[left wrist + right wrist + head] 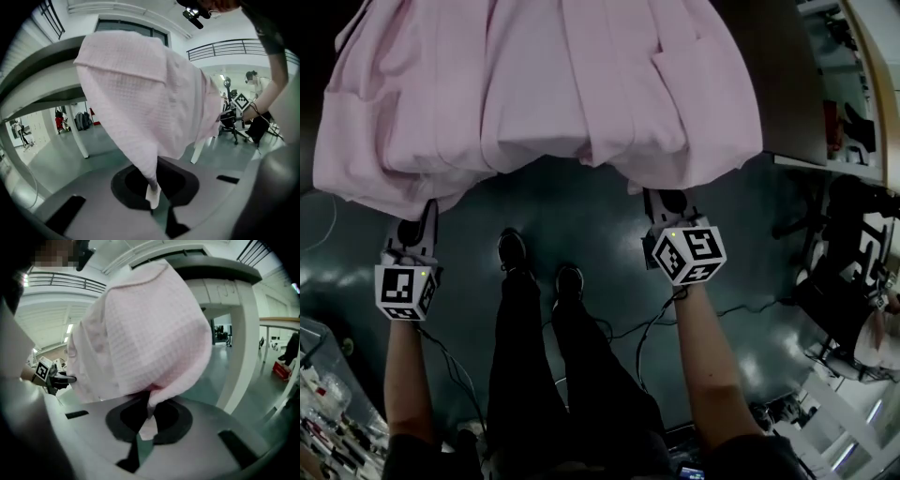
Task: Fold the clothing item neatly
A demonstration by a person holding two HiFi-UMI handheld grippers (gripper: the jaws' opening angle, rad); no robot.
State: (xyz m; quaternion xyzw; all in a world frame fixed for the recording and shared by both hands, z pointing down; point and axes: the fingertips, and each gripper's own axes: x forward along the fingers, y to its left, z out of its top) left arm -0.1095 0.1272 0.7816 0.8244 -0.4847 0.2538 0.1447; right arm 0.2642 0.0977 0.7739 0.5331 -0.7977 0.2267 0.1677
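Note:
A pale pink waffle-weave garment (pixel 534 84) lies over the near edge of a dark table (pixel 787 84), and its lower part hangs down toward the floor. My left gripper (pixel 420 217) is shut on the garment's hanging hem at the left. In the left gripper view a pinch of pink cloth (pixel 154 108) runs down between the closed jaws of that gripper (pixel 153 199). My right gripper (pixel 666 199) is shut on the hem at the right. The right gripper view shows the cloth (pixel 150 333) bunched above that gripper (pixel 147 420) and pinched between its jaws.
The person's legs and black shoes (pixel 514 251) stand on the dark floor between my grippers, with cables (pixel 628 328) trailing nearby. An office chair (pixel 844 272) stands at the right. White table legs (pixel 243 333) rise beside the cloth. Small clutter (pixel 323 412) sits at the lower left.

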